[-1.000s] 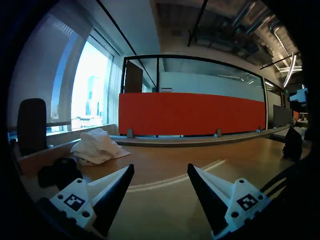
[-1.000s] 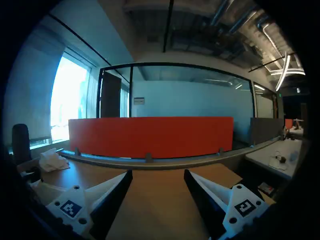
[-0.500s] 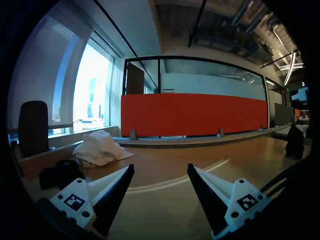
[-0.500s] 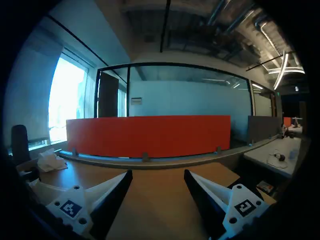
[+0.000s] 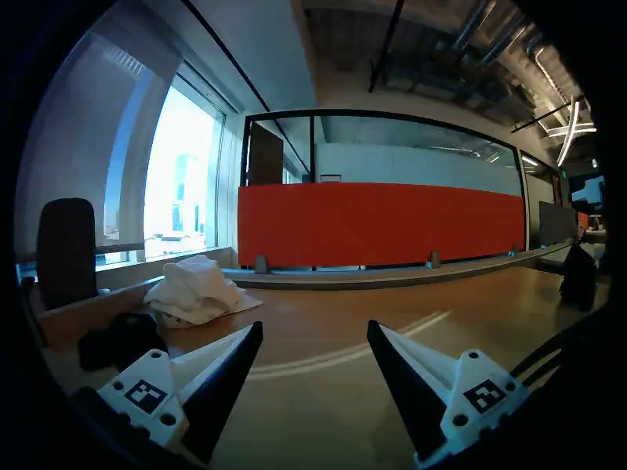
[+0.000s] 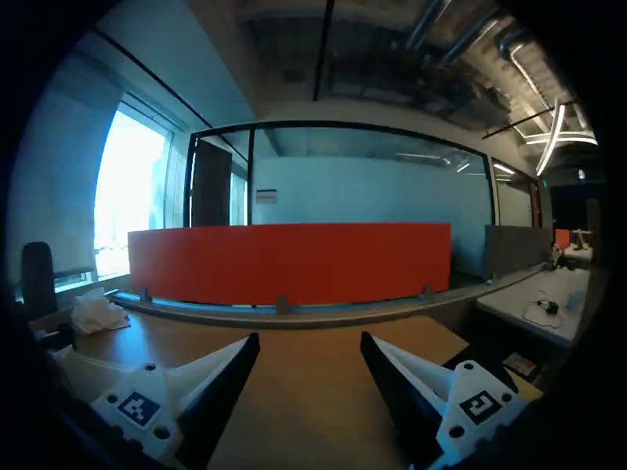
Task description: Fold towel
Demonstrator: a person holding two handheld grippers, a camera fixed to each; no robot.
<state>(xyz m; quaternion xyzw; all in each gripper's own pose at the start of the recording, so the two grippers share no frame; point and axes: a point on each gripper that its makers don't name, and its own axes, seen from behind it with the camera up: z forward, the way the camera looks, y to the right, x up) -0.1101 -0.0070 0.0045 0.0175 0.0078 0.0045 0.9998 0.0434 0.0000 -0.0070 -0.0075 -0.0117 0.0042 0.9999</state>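
Left claw (image 5: 313,325) and right claw (image 6: 309,337) gape released; rumpled white towel (image 5: 194,288) on smooth wooden table (image 5: 353,309).

White on the crumpled towel (image 5: 194,288). Warm brown on the table (image 5: 486,301), crossed by a pale curved streak. White shells with black inner faces on the left claw (image 5: 313,325) and the right claw (image 6: 309,337), with a black-and-white square marker on each finger. Flat orange-red across the partition (image 5: 376,223). Black on the chair back (image 5: 66,247) and on the lump (image 5: 117,341) near the towel. Pale grey-white on the second table (image 6: 549,301).
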